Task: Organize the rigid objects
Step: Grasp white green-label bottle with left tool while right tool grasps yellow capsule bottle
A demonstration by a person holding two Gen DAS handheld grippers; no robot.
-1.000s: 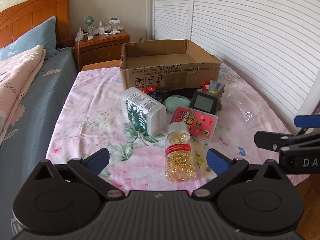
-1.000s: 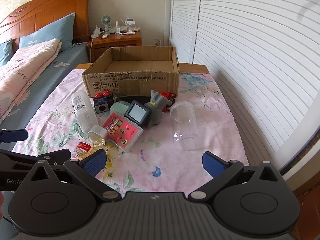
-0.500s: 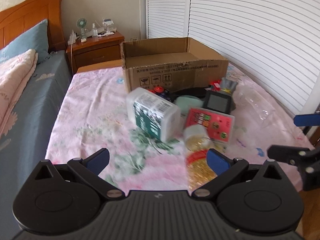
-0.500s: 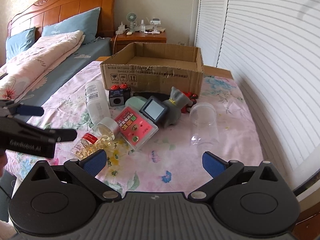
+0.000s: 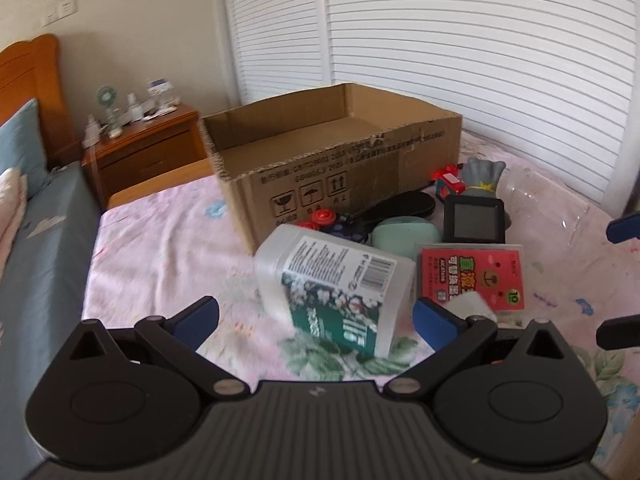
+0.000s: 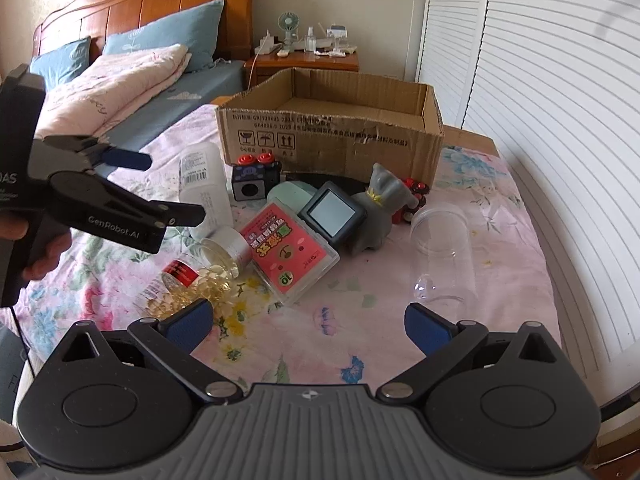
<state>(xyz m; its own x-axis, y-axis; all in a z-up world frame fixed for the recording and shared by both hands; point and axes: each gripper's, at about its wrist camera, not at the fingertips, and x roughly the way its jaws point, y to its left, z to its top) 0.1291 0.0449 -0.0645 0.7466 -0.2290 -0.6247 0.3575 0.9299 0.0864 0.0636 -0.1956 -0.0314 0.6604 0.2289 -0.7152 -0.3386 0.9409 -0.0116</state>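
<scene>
Blue pads on the left hand-held gripper were spread wide and empty, and over the last second it had swung off the capsule jar and closed in on the white bottle lying on its side on the flowered bedspread, now sitting right between the fingers. So I'd say that bottle was the pick. The right hand-held gripper was also wide, holding nothing, hanging back from the pile. Behind it all, the cardboard box looked empty, nothing sorted yet.
</scene>
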